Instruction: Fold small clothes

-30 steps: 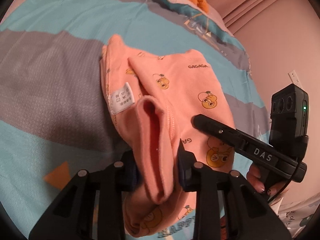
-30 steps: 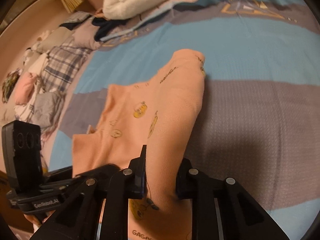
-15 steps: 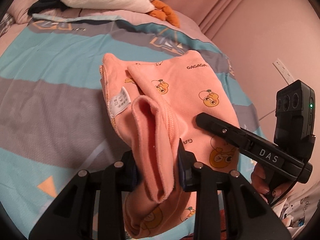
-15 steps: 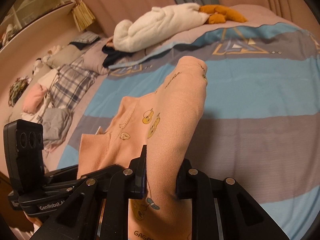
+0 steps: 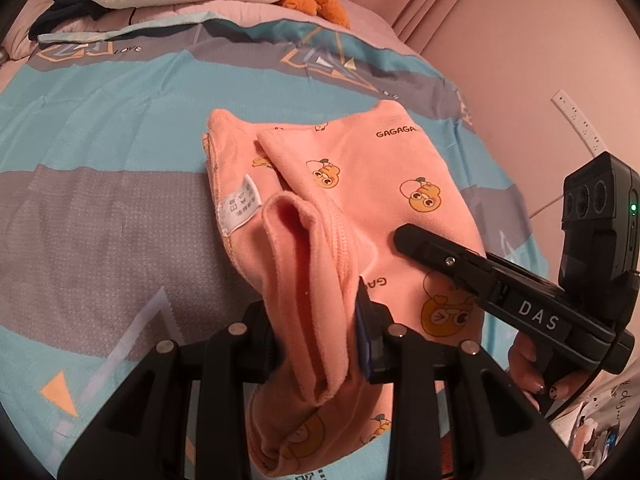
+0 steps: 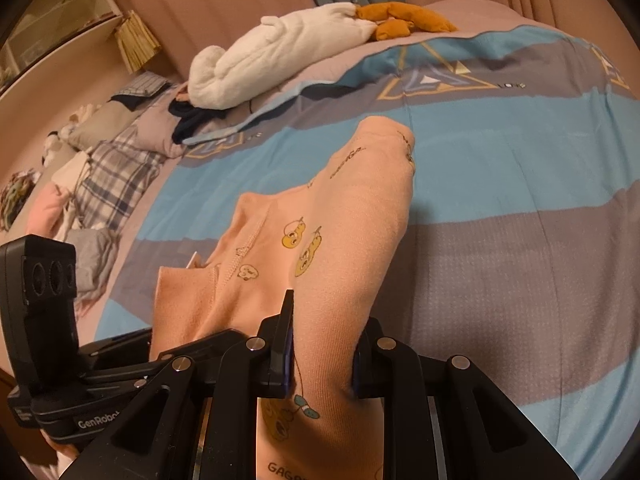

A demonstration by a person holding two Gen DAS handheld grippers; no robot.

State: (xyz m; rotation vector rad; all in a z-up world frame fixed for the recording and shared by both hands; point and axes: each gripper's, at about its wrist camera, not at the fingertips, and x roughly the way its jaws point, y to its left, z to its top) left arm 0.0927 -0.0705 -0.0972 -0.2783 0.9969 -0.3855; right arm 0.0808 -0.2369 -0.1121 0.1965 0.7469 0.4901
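Observation:
A small peach garment with yellow cartoon prints and a white care label hangs between both grippers above the bed. My left gripper is shut on a bunched hem of it. My right gripper is shut on another part of the garment, which drapes forward over the bedspread. In the left wrist view the right gripper reaches in from the right, its fingers against the cloth. In the right wrist view the left gripper's body shows at lower left.
The bed has a blue and grey striped bedspread. A white plush toy with orange feet lies at the head. A pile of loose clothes and plaid fabric lies on the left side. A pink wall is on the right.
Both grippers have lifted and tilted up with the garment, so more of the head of the bed shows. The grip on the cloth is unchanged.

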